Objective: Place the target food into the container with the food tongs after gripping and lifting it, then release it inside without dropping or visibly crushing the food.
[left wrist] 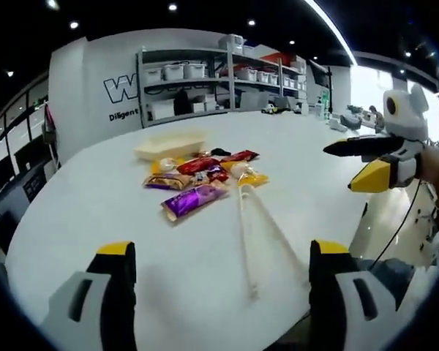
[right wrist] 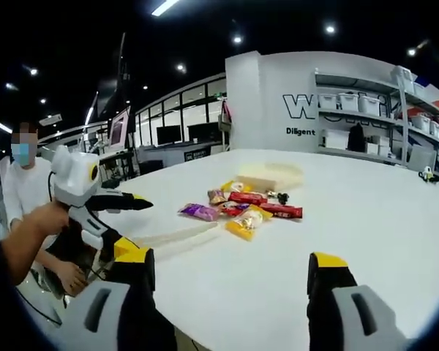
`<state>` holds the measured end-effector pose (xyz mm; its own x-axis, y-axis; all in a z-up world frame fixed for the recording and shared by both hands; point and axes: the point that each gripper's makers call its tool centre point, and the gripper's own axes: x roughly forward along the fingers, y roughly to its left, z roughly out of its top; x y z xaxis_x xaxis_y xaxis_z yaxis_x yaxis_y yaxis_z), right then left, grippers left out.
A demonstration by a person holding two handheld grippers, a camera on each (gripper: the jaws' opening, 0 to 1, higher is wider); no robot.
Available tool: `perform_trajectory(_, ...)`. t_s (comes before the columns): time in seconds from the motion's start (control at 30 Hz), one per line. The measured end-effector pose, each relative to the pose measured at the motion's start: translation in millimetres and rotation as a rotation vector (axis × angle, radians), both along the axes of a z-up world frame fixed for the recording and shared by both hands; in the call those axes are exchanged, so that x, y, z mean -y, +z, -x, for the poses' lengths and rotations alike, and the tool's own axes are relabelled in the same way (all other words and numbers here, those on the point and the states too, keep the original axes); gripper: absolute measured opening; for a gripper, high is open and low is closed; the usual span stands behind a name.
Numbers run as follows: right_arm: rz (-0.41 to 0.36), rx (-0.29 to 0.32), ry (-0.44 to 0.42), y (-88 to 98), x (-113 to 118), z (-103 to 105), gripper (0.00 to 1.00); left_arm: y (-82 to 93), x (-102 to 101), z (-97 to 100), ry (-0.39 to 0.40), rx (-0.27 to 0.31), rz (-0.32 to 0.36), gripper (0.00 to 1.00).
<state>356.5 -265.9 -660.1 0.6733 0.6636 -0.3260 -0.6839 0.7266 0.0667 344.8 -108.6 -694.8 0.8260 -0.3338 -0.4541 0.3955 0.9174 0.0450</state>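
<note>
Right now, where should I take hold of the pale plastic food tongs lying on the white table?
Grip the pale plastic food tongs near the spread arm ends closest to the left hand-held gripper, coming from the near table edge. The arms fan open towards you and join at the far end by the snack packets.

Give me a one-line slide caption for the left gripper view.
Open left gripper faces tongs, snack packets and container on white table.

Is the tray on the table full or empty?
Looks empty: the tray shows a pale inside, and the snacks lie on the table beside it.
</note>
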Motion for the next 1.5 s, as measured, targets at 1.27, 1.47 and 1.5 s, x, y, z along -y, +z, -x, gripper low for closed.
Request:
perform_trajectory(1.27,-0.03,-0.051,0.067,-8.7,-15.0,12.0,0.78,-3.1,-52.6,-8.5,0.102,0.004,-0.064,0.98)
perform_trajectory(1.47,-0.056,-0.075,0.098,-11.5,-23.2,15.7,0.75,-6.1,-53.3,-8.7,0.091,-0.002,-0.069,0.96)
perform_trajectory(1.5,-0.052,-0.074,0.105,-12.5,-24.7,15.3,0.75,-5.7,-53.1,-8.8,0.088,-0.002,-0.067,0.96)
